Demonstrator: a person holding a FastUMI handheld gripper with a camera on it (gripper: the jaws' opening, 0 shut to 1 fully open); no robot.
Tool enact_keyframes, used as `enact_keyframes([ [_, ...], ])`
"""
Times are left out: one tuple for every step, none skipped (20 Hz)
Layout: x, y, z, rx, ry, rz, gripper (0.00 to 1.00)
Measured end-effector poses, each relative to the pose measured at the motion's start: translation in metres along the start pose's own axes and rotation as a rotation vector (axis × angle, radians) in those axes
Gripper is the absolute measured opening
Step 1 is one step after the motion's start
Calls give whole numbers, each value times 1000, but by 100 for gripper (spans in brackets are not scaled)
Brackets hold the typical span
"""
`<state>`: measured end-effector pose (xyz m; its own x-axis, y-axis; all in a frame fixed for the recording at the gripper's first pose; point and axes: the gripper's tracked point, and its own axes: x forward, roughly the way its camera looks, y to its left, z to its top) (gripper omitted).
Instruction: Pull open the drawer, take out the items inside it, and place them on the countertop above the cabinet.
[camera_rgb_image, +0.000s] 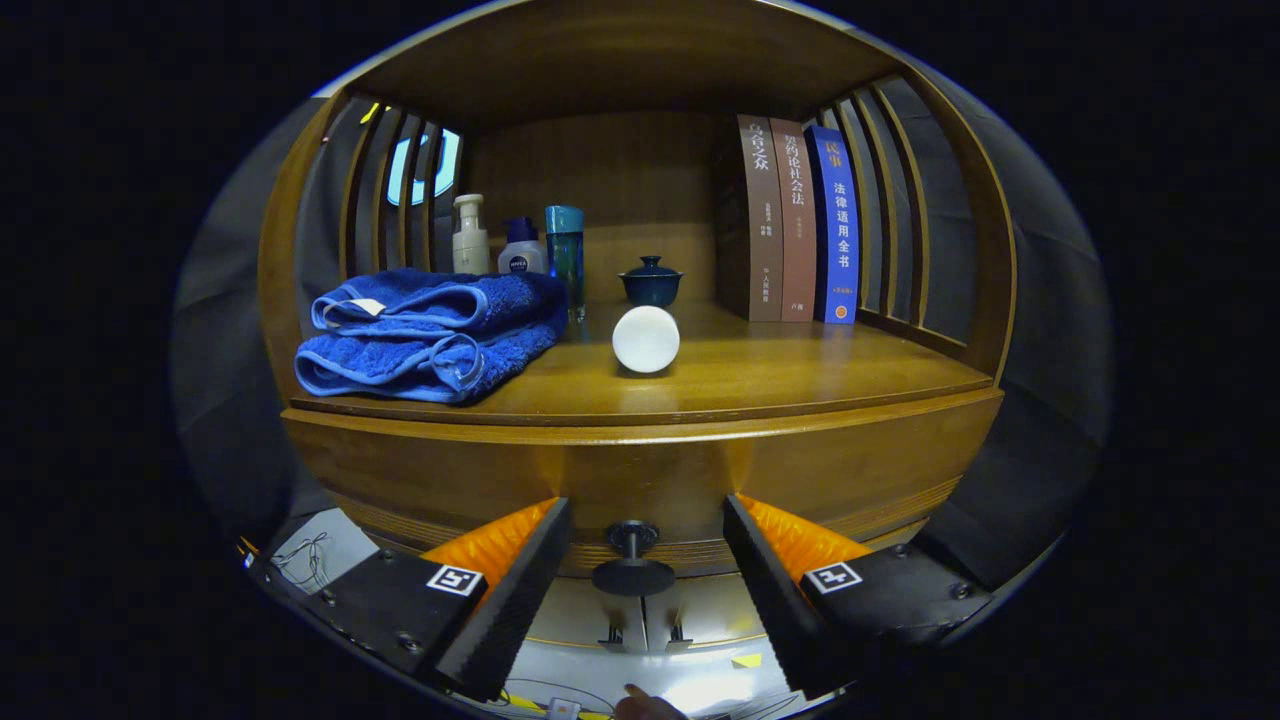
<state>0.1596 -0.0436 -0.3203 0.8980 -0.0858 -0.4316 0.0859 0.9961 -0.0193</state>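
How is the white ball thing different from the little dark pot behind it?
The white ball is pale, smooth and plain; the little dark pot is deep blue with a knobbed lid. The ball sits nearer the countertop's front edge, the pot farther back. Both rest on the countertop, well beyond the open fingers, which flank the drawer knob.

Gripper fingers sitting spread, drawer knob between them, untouched. Countertop lying above: ball at 12 o'clock, towels at 10, bottles behind them, books standing at 1, lidded bowl sitting behind ball.
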Motion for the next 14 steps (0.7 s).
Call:
enact_keyframes([
  [-1,0,0,0,6,-1,100],
  [-2,1,1,4,15,2,100],
  [-6,2,4,6,17,4,100],
  [-14,3,11,1,4,6,100],
  [-22,4,19,-10,-19,3,100],
  [-31,6,28,-26,-38,4,100],
  [-42,10,34,-42,-54,8,100],
  [-53,12,42,-48,-65,13,100],
  [-66,14,53,-43,-85,21,100],
  [-79,19,67,-33,-115,32,100],
  [-93,21,81,-31,-142,36,100],
  [-106,22,93,-38,-167,39,100],
  [-118,23,104,-49,-191,42,100],
  [-131,25,115,-61,-214,44,100],
])
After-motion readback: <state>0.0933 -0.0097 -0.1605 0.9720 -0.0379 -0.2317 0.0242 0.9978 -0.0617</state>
